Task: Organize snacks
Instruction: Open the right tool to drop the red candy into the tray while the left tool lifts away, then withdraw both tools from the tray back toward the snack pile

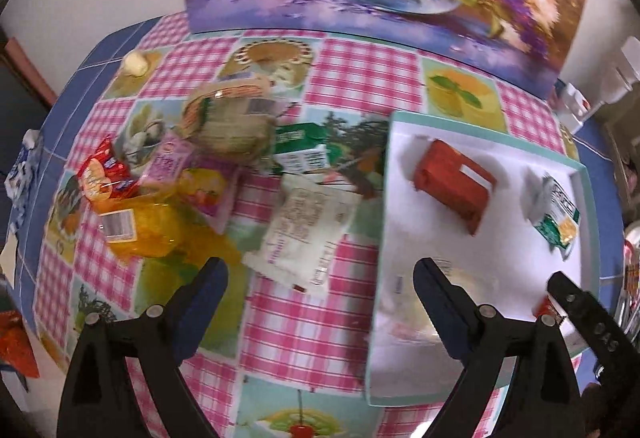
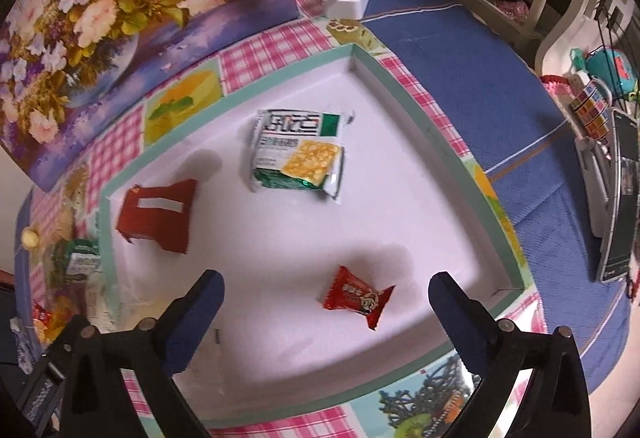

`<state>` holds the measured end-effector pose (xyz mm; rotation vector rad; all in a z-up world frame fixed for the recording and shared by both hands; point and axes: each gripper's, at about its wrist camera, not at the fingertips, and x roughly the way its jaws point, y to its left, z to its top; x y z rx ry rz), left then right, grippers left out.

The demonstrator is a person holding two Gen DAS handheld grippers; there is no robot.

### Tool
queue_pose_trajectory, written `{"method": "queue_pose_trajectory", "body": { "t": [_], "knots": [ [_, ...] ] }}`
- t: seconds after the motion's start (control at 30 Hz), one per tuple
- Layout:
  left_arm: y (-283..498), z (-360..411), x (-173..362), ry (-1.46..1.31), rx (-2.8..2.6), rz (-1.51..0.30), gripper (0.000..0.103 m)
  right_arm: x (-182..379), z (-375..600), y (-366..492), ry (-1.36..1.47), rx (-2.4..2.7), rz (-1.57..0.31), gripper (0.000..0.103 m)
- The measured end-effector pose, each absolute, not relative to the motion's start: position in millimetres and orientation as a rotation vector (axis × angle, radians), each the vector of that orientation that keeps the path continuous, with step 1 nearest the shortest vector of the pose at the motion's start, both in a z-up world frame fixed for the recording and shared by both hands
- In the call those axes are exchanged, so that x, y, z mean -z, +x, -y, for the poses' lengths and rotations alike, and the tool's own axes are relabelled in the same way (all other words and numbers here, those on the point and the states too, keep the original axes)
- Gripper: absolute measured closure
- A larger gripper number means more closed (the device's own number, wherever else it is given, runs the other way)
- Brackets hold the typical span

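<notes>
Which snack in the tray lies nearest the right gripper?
The small red candy packet, between the open right gripper fingers; the cracker pack and red box lie farther.

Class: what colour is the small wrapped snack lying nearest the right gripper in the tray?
Red, clearest in the right wrist view.

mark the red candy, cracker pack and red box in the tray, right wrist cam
red candy [image 2: 357, 296], right wrist view, middle of the wrapper
cracker pack [image 2: 298, 153], right wrist view, centre of the printed front
red box [image 2: 158, 215], right wrist view, its top face
</notes>
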<state>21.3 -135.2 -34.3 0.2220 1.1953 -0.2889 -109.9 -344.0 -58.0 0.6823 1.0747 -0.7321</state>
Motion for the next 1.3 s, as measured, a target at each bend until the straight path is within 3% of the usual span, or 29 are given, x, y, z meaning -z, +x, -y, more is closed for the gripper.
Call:
{"method": "queue_pose_trajectory", "body": {
  "t": [0.83, 1.3],
  "knots": [
    [78, -3, -6, 0.050, 0.017, -1.120, 0.009, 2, 313, -89, 0.664, 0.587, -0.847, 0.000],
    [97, -85, -11, -0.077, -0.093, -1.127, 0.009, -1, 246, -40, 0.559, 0.485, -0.883, 0.000]
  ]
}}
